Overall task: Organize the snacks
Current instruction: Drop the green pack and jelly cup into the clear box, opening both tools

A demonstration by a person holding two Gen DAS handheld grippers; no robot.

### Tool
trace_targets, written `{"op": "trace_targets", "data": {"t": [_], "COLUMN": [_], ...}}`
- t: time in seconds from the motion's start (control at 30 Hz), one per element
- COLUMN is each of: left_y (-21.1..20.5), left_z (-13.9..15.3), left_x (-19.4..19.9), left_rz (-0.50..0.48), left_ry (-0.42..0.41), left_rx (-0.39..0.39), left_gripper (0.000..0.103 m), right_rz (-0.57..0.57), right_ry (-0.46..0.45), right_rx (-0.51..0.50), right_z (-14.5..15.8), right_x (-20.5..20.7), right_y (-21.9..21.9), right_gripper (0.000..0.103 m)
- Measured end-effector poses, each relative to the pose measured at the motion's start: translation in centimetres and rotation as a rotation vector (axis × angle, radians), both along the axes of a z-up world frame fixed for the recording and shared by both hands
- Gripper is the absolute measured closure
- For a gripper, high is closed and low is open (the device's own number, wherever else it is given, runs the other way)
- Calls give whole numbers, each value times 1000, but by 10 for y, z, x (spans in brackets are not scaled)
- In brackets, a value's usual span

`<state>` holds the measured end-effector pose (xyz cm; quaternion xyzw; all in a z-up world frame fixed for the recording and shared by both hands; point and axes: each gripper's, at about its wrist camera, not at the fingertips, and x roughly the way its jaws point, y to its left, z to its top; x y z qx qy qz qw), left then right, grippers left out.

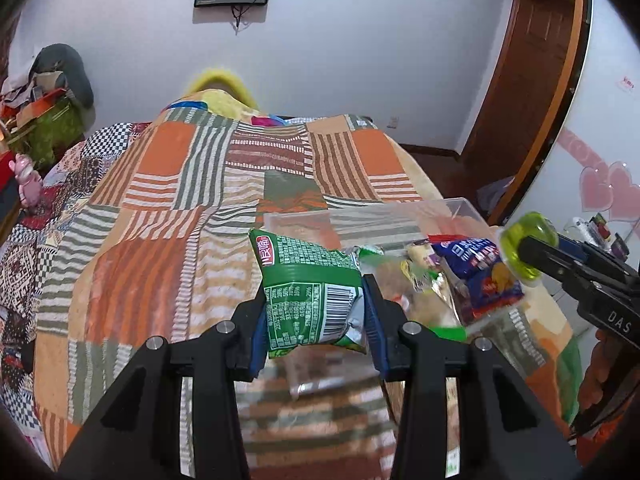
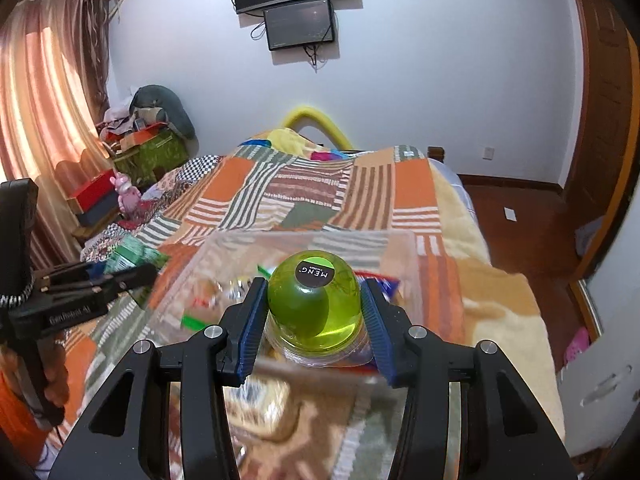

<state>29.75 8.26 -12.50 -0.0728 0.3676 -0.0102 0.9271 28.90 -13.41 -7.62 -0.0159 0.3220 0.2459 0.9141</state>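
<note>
1. Two hand-held grippers are in view, one per hand, both raised above a bed covered by one patchwork quilt (image 1: 168, 208).
2. Left gripper (image 1: 316, 312): its jaws are clamped on one green snack packet (image 1: 308, 292), barcode side facing the camera. The packet is pinched at its lower half between the two blue pads (image 1: 259, 340) and stands upright, lifted clear of the quilt, just left of the bin.
3. Right gripper (image 2: 314, 312): its jaws are pressed against both sides of one green jelly cup (image 2: 314, 304), which is turned dome up with a black round label on top. The cup hangs over the near edge of the bin.
4. One clear plastic bin (image 1: 460, 204) sits on the quilt towards the right side of the bed. Its walls are transparent, so the quilt pattern shows through.
5. Contents of the bin, counted as far as visible: one blue snack packet (image 1: 480, 276) and one clear-wrapped pale snack (image 1: 424, 280) beside it. Further wrappers lie underneath; the blur prevents an exact count.
6. Total snacks I can confirm: four, with two in the grippers and two in the bin.
7. Two dark screens (image 2: 300, 24) are mounted on the far wall, one above the other.
</note>
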Motion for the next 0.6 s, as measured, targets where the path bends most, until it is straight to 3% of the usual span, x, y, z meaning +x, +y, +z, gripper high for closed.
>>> {"op": "trace_targets", "data": {"t": [0.33,0.6], "left_y": [-15,-13], "left_z": [-24,-29], "left_x": [52,58], "left_rz": [-13,16], "left_ry": [58,65], "left_rx": [-9,2], "left_gripper": [62,56], "right_rz": [22,38], "right_ry": [88,91], "right_rx": [-18,-34], "right_z": [-23,-20], "right_x": [41,45], "right_y": [30,29], "right_gripper": [59,59]}}
